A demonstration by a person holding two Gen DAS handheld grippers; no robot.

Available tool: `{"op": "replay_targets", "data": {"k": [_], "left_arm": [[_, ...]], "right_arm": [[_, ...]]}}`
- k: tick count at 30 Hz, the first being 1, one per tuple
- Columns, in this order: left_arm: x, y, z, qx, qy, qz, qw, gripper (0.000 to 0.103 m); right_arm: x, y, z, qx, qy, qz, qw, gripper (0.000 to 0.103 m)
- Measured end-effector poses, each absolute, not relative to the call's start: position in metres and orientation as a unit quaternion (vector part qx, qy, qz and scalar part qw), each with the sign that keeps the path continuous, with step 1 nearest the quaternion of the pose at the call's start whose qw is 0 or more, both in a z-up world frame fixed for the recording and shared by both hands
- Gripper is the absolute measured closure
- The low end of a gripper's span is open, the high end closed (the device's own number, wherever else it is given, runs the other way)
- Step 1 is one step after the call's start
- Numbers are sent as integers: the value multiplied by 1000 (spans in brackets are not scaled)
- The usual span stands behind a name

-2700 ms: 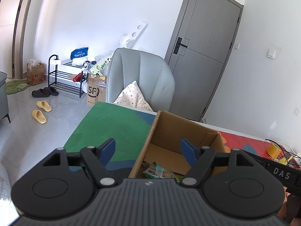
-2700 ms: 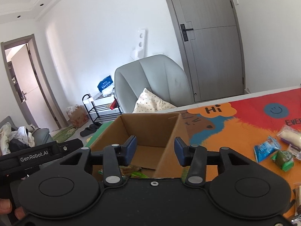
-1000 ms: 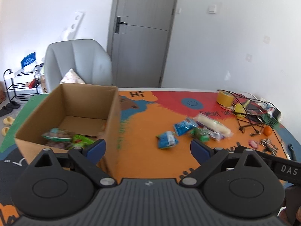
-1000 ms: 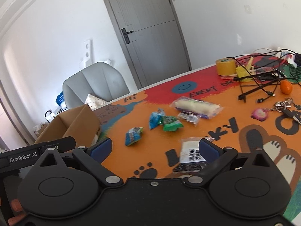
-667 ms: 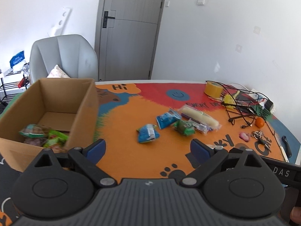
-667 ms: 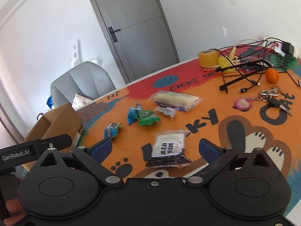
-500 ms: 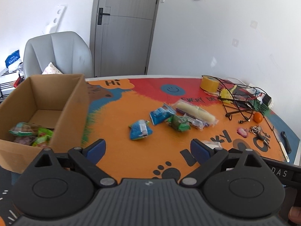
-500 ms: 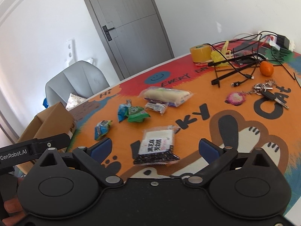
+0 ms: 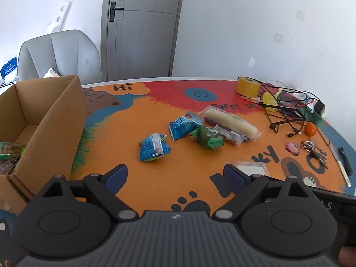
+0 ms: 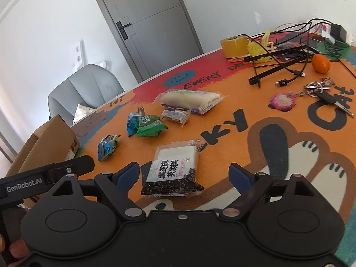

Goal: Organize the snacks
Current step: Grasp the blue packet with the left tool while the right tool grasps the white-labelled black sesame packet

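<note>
Both tongs stand wide apart and hold nothing. The right tongs (image 10: 184, 176) hang low over the desk (image 10: 255, 138), the black-and-white packet (image 10: 174, 169) lying flat between their tips, nearer the left-hand one. The left tongs (image 9: 175, 175) are higher and further back, with the blue packet (image 9: 154, 148) ahead of them on the mat.

Location of goods: the cardboard box (image 9: 55, 120) sits at the left end of the desk with some wrapped snacks already in its bottom. Well apart from it lie a second blue packet (image 9: 184, 126), a green packet (image 9: 209, 136), a small clear-wrapped bar (image 9: 231, 134) and a long pale roll (image 9: 231, 122), the last four bunched together, touching or overlapping.

Step in hand, by my judgement: pick-up of the black-and-white packet by the right tongs. Recommended: centre the tips across its short width, go down until they nearly touch the mat, and close on the filled body, not the crimped edge, which would likely slip. The wrapper is thin and flat, so a shallow bite may miss.

Not established: the box's near and left walls are cut off; its contents are only partly seen. In the left view the black-and-white packet is mostly hidden behind the tongs. Printing on the smaller wrappers is illegible.
</note>
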State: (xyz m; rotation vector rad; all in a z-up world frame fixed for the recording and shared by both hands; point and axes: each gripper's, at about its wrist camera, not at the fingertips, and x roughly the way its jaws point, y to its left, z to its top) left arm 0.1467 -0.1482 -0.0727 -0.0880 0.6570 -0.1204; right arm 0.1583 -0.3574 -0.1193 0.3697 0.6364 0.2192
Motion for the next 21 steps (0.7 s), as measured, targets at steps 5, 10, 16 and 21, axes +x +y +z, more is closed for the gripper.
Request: {"op": "replay_targets", "data": {"k": [5,10,16,21], "left_arm": [[161,-142,-79,-49,330,-43,942,12],[173,-140,-84,-49,336,-35,940,13],[190,-138,-90,-49,341,-27,938,13],[205,-133,-95,-55,347,-15,936,17]], "right_arm": [[171,-344,-126,168,322,119,924,22],[180,-336,-128,132,317,106,933,54],[195,-341,-127,144,317,96,933,55],[204,-339,-128,134,314,92,935,55]]}}
